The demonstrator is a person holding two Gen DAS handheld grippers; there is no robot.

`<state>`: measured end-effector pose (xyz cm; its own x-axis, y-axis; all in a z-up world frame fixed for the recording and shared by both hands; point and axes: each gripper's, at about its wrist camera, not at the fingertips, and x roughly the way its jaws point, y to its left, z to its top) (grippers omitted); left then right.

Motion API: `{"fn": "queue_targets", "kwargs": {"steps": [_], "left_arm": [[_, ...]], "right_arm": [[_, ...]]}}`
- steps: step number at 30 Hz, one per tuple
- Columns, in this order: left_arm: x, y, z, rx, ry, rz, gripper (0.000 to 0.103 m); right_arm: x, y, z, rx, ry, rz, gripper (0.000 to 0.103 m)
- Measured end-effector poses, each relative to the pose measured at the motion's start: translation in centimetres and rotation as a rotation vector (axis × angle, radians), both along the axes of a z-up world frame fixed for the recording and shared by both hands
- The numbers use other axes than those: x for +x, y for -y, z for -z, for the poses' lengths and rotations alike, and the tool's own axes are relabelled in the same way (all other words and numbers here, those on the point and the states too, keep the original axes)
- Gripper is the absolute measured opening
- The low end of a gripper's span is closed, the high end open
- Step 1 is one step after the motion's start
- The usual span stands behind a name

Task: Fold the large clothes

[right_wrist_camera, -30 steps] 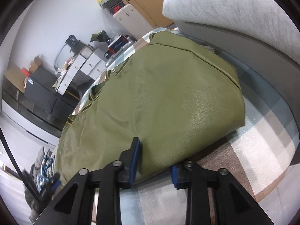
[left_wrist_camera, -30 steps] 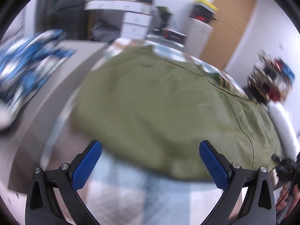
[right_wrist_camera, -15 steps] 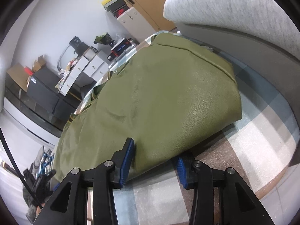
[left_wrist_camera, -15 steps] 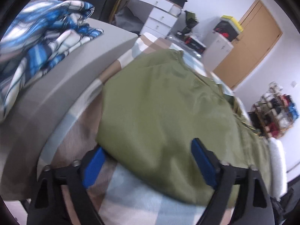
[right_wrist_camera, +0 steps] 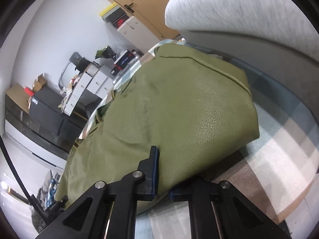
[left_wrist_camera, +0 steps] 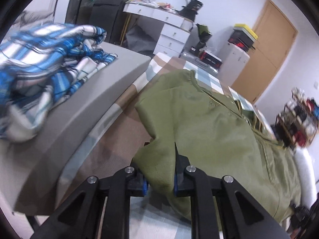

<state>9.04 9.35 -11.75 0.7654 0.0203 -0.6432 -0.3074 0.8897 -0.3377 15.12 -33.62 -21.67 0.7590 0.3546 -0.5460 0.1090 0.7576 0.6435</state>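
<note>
While the olive-green jacket (left_wrist_camera: pixel 215 131) lay spread over the checked cloth (left_wrist_camera: pixel 207 77) across the middle and lower right of the left wrist view, the left gripper (left_wrist_camera: pixel 160 176) had just been closing and pinched a bunched fold of the jacket's near edge at bottom centre. In the right wrist view, the right gripper (right_wrist_camera: pixel 162 176) had likewise just closed, its blue pads clamped on the jacket's hem at bottom centre. A blue plaid garment (left_wrist_camera: pixel 45 63) lay heaped at upper left.
</note>
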Motion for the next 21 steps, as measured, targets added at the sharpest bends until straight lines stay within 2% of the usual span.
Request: {"fn": "queue_targets", "kwargs": {"steps": [5,7,8,10,12,15,16,20,21], "left_arm": [[-4.1,1.0,-0.1,0.048,-0.030,0.049,0.012],[-4.9,1.0,0.5,0.035,-0.051,0.056,0.014],[-5.1,0.8,0.8,0.028,-0.054,0.064,0.015],[-5.4,0.4,0.9,-0.002,-0.033,0.064,0.018],[-4.8,-0.2,1.0,-0.040,-0.047,0.077,0.032],[-3.8,-0.7,1.2,-0.068,-0.072,0.054,0.047],[-3.6,-0.6,1.2,-0.072,-0.071,0.051,0.048],[-3.4,-0.4,1.6,-0.092,-0.051,0.025,0.048],[-3.5,-0.5,1.7,-0.109,-0.036,0.017,0.048]], "right_arm": [[-3.4,0.8,-0.1,-0.055,-0.008,-0.043,0.007],[-4.4,0.9,-0.3,-0.101,-0.028,-0.061,0.012],[-4.8,1.0,-0.5,-0.130,-0.043,-0.053,0.020],[-5.7,1.1,-1.3,-0.166,-0.047,-0.030,0.024],[-6.5,1.1,-2.1,-0.196,-0.037,-0.008,0.025],[-8.1,0.6,-3.5,-0.256,0.019,0.013,0.026],[-8.7,0.3,-4.0,-0.286,0.041,0.021,0.026],[-11.4,-0.8,-6.0,-0.413,0.163,0.046,0.044],[-11.9,-1.1,-6.4,-0.431,0.185,0.042,0.045]]}}
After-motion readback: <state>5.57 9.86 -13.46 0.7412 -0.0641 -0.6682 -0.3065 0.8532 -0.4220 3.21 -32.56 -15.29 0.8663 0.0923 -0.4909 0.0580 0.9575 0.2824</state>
